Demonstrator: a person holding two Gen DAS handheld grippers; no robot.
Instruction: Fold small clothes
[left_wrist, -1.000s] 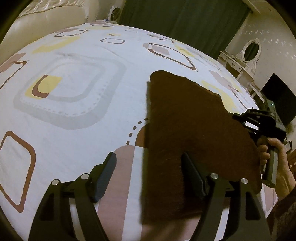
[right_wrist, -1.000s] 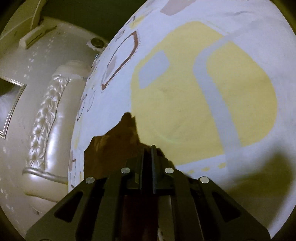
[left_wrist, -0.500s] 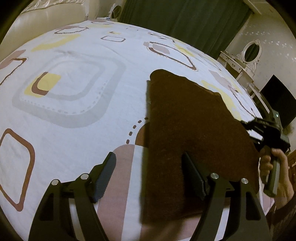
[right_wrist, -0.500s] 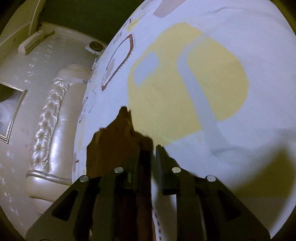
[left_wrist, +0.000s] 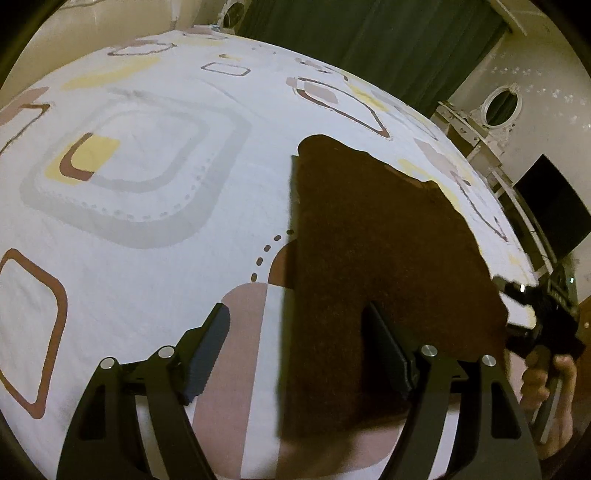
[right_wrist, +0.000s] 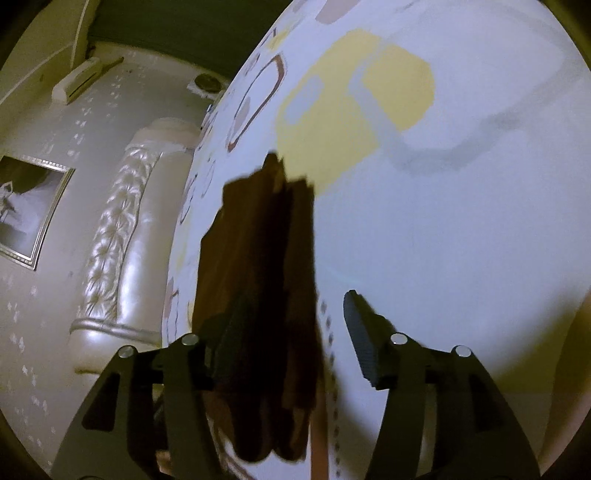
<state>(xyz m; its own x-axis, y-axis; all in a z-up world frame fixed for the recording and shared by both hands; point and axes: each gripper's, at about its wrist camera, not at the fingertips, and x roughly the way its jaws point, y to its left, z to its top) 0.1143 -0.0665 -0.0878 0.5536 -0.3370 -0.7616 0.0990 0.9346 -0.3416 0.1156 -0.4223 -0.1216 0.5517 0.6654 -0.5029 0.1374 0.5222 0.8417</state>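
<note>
While both of my jaws stand apart, the brown garment (left_wrist: 376, 251) lies flat on the bed (left_wrist: 155, 229), and I take that garment as my landmark for every position below.

Left gripper (left_wrist: 297, 354): jaws wide apart, clamped on nothing. One finger (left_wrist: 207, 347) hangs over the patterned bedsheet just left of the garment's long straight edge. The other finger (left_wrist: 388, 350) hangs over the garment's near part. I cannot tell whether either finger touches cloth or sheet. The garment's straight left edge runs between the two fingers.

Right gripper (right_wrist: 291, 332): jaws apart, nothing clamped. The right wrist view is blurred. There the garment (right_wrist: 258, 280) shows as a dark, bunched strip running away from me, with ridges or folds along its length. My right-hand finger (right_wrist: 362, 336) stands clear of the garment, over bare sheet beside it. The other finger is mostly hidden behind the cloth, so I cannot tell whether it touches.

In the left wrist view the right gripper (left_wrist: 539, 314) sits at the garment's right edge, near its near corner, held by the right hand (left_wrist: 550, 384).

Surroundings relative to the garment: a padded cream headboard (right_wrist: 122, 236) stands beyond the bed edge to its left in the right wrist view. A dark green curtain (left_wrist: 369, 48) hangs beyond its far end. An oval mirror (left_wrist: 502, 105) and a dark screen (left_wrist: 550, 210) stand off to its far right.
</note>
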